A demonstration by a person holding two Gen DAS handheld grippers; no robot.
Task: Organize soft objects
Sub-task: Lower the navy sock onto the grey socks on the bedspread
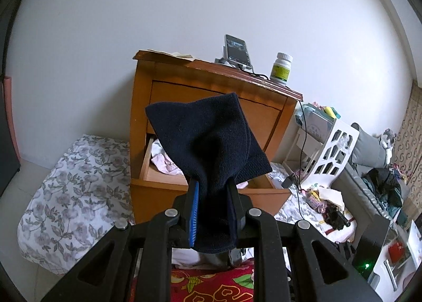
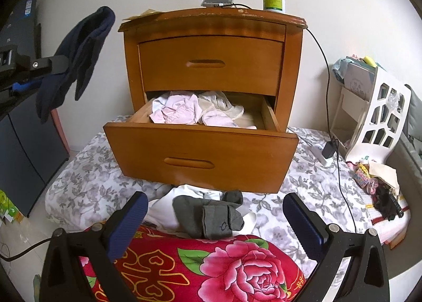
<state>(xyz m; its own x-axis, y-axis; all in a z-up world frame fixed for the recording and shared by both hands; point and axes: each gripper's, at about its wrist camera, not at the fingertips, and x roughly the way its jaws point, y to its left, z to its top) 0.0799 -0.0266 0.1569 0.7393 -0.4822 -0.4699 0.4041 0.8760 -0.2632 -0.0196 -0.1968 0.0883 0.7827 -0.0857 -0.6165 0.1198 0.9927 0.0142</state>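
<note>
The left gripper [image 2: 62, 64] clamps a navy sock [image 2: 79, 56] in the air, up and to the left of the nightstand [image 2: 211, 46]; in its own view the sock [image 1: 208, 143] blocks most of the open drawer [image 1: 168, 178]. Ahead of the right gripper [image 2: 215, 213], whose jaws gape with nothing between them, that drawer [image 2: 203, 154] holds crumpled pink and white clothes [image 2: 195, 112], its back corners unseen. Grey socks [image 2: 211, 216] lie between the pads, on white cloth [image 2: 163, 209] partly tucked under the drawer. Far right, a white rack [image 2: 379, 117] holds items too small to identify.
</note>
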